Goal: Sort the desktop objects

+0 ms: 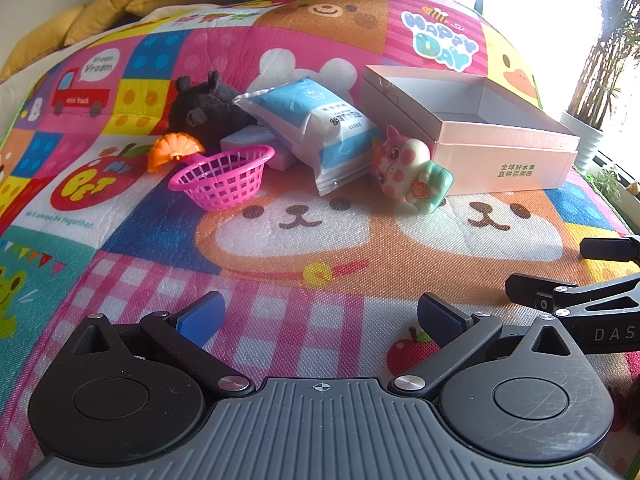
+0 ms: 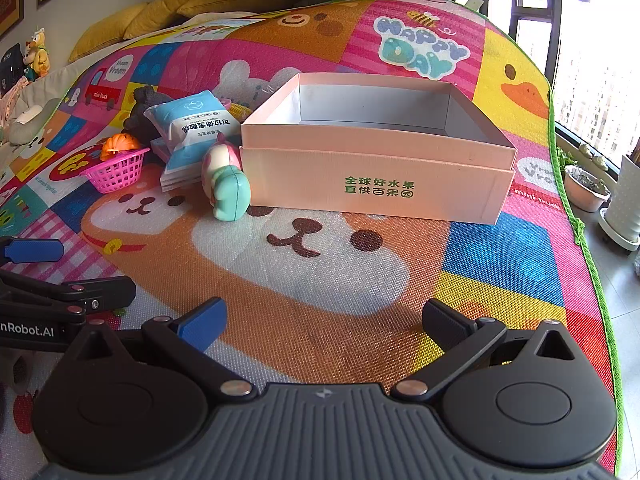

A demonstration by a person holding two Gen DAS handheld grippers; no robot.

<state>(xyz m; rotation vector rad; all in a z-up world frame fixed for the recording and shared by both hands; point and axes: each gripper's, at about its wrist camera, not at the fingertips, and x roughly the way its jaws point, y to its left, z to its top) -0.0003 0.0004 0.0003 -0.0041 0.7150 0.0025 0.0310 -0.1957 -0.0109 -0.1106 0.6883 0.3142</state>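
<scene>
Hovering side by side, tilted down over the play mat [image 2: 328, 320], the left gripper [image 1: 320, 316] and right gripper [image 2: 326, 320] gape wide, grasping nothing.

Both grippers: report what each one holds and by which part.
Nothing is held. The left gripper and the right gripper are both open over the mat, with no toy between their fingers.

An open pink cardboard box [image 2: 372, 184] with green lettering sits empty on the mat. Just left of it stands a pink-and-mint cartoon cow figurine [image 1: 408, 168]. Beyond that a blue-and-white plastic packet [image 1: 320, 128] leans over flat white boxes [image 1: 256, 146], beside a black plush toy [image 1: 204, 106], an orange plastic slice [image 1: 174, 150] and a tilted pink plastic mesh basket [image 1: 224, 178].
</scene>
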